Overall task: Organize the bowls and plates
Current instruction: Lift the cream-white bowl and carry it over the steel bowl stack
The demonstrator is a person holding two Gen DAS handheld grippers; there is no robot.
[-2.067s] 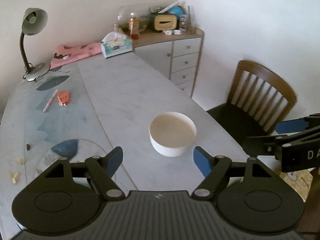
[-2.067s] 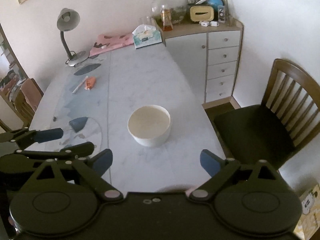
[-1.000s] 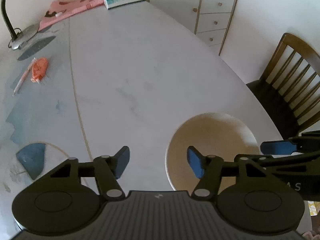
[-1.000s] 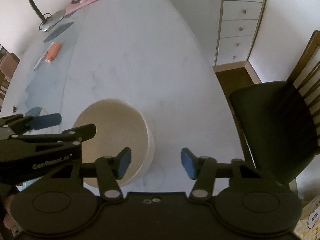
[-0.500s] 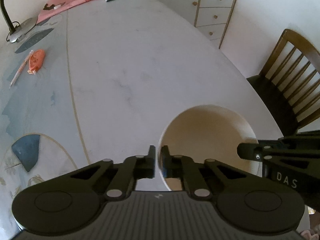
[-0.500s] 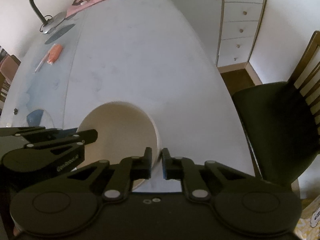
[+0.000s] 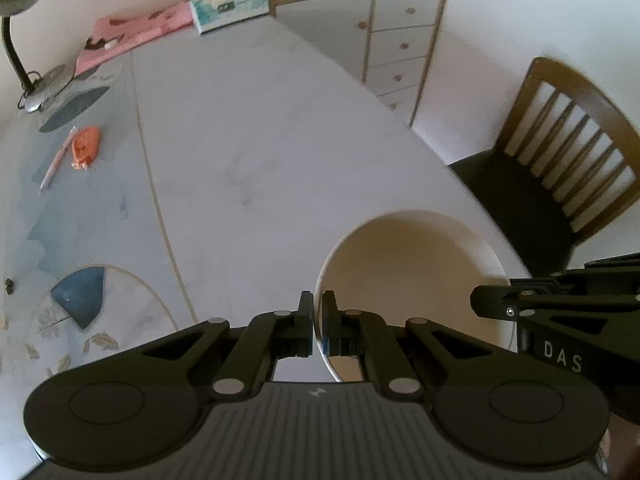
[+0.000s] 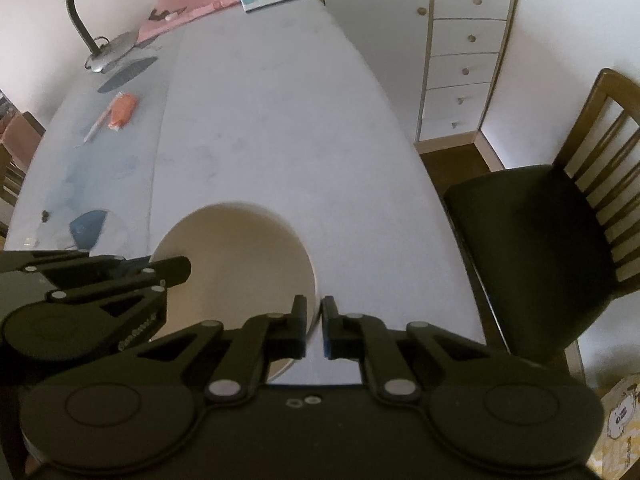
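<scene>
My left wrist view looks steeply down along its fingers (image 7: 306,320) at the near right part of the bench (image 7: 260,152), close above the bowl (image 7: 408,272), which sits to its right. My right wrist view faces the same way from the bowl's (image 8: 236,264) other side. Both share the bench top, bowl, lamp (image 8: 76,8), tissue box (image 7: 228,4), drawers (image 8: 464,48) and chair (image 7: 560,152); each sees the other gripper.

A long pale marbled surface (image 8: 280,128) runs toward plain white walls (image 8: 568,20), lit by soft daylight. At its far end stands a white chest of drawers (image 8: 464,60) with a wooden top, on a brown wooden floor (image 8: 456,160). A dark-seated wooden slatted chair (image 7: 568,152) stands beside the surface, and a grey gooseneck desk lamp (image 8: 76,4) sits at its far left corner.
</scene>
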